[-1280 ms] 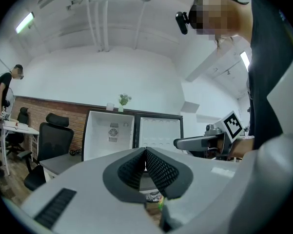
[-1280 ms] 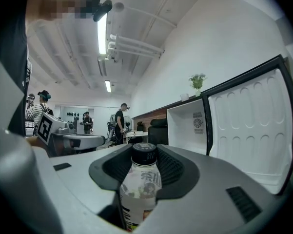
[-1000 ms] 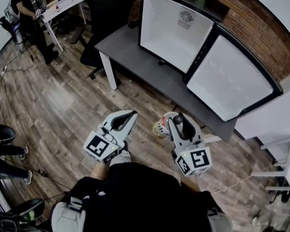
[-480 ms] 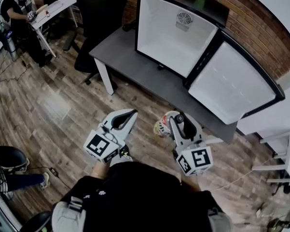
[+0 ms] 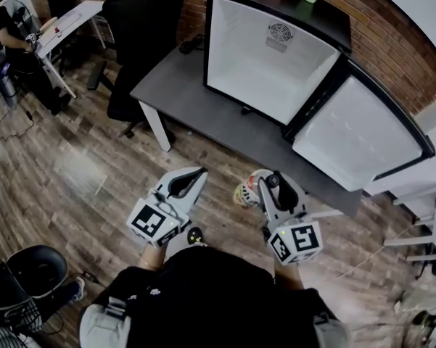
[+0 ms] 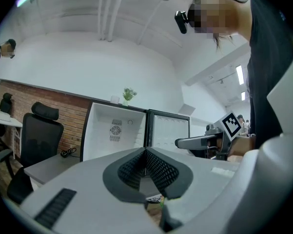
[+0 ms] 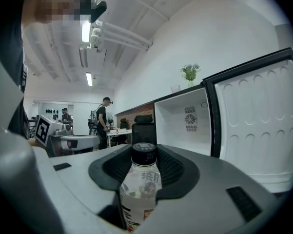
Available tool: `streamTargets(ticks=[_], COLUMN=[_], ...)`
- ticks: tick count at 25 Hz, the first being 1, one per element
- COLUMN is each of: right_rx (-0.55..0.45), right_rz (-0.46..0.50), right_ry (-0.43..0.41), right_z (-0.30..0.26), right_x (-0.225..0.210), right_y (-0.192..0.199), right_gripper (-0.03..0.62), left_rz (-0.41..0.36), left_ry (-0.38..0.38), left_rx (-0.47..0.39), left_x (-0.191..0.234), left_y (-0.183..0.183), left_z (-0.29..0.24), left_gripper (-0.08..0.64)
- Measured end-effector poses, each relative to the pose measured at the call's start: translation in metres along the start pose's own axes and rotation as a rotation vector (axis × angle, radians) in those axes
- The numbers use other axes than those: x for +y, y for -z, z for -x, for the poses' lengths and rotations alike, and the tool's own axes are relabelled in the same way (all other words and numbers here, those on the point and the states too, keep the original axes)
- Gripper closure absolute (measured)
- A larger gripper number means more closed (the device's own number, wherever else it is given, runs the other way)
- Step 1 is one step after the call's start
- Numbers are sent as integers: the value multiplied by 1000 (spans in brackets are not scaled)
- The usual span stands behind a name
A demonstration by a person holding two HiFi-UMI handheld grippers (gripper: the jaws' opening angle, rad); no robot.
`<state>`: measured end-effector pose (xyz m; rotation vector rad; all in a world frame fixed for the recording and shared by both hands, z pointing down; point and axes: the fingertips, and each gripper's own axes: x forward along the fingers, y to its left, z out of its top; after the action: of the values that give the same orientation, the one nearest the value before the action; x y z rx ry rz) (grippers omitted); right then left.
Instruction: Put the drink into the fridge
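Right gripper view shows the drink (image 7: pixel 140 186) clamped between the jaws of the right gripper (image 7: pixel 146 149). It appears roughly upright, with its long axis crossing the jaws, black cap on top and body hanging below. Ahead, the fridge (image 7: pixel 183 130) stands open on the worktop (image 5: pixel 196 104). The left gripper (image 6: pixel 146 155) has its jaws together on nothing.

Dark grey table (image 5: pixel 203 113) w/ open fridge (image 5: pixel 265 64) + black cable (image 5: pixel 191 46) on top
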<state>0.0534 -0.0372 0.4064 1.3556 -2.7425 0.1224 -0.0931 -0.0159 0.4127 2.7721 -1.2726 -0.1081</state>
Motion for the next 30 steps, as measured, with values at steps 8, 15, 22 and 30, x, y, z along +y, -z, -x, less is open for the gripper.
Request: streamTargets(ticks=[8, 15, 22, 30], right_rx=[-12, -11, 5, 8], right_rz=[-2, -3, -3, -23], right_ry=[58, 88, 104, 95], right_z=[-34, -46, -49, -79], right_x=[7, 9, 4, -21], right_y=[-5, -7, -3, 3], right_gripper=[439, 439, 439, 440], left_rz=[-18, -1, 30, 9], left_ry=[31, 43, 42, -25], left_rx=[-25, -16, -28, -18], left_x=[44, 59, 64, 93], left_y=[-8, -5, 2, -4], left_z=[5, 11, 8, -1], left_gripper=[557, 557, 557, 557])
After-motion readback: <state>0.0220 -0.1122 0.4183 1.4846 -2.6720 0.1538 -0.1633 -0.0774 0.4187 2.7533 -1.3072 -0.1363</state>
